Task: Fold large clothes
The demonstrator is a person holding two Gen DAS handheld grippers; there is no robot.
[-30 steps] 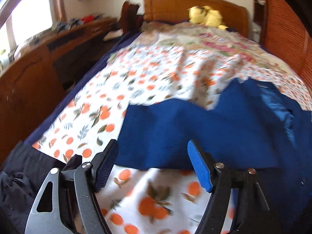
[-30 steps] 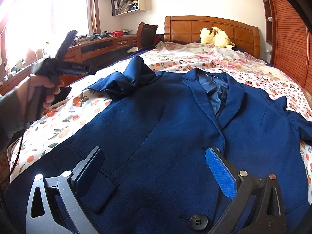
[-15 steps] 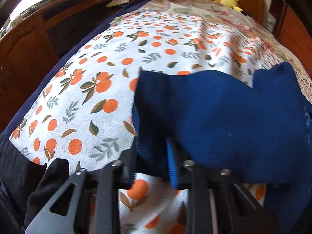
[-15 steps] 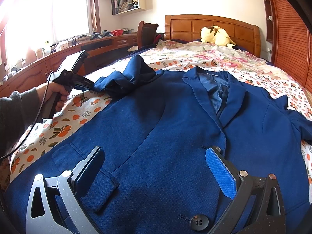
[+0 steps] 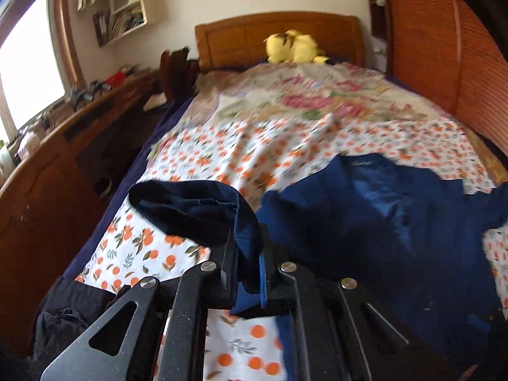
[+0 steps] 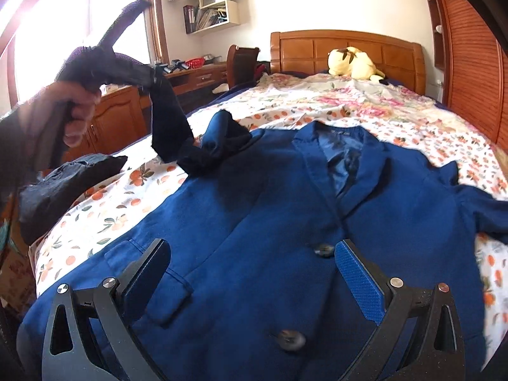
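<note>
A dark blue blazer [image 6: 273,222] lies face up on the bed, collar toward the headboard; it also shows in the left wrist view [image 5: 381,222]. My left gripper [image 5: 249,273] is shut on the end of the blazer's sleeve [image 5: 203,212] and holds it lifted above the bedspread. In the right wrist view the left gripper [image 6: 152,76] is raised at the upper left with the sleeve [image 6: 171,127] hanging from it. My right gripper [image 6: 254,273] is open and empty, low over the blazer's front near its buttons [image 6: 322,249].
The bed has an orange-print spread [image 5: 222,158]. A yellow plush toy [image 6: 352,63] lies by the wooden headboard [image 6: 349,50]. A wooden desk [image 5: 47,165] runs along the left. Dark clothes [image 6: 63,184] lie at the bed's left edge. Slatted wardrobe doors [image 6: 470,63] stand on the right.
My left gripper closed on the sleeve end and has lifted it up off the bed. The right gripper has shifted slightly toward the blazer's hem and stays open.
</note>
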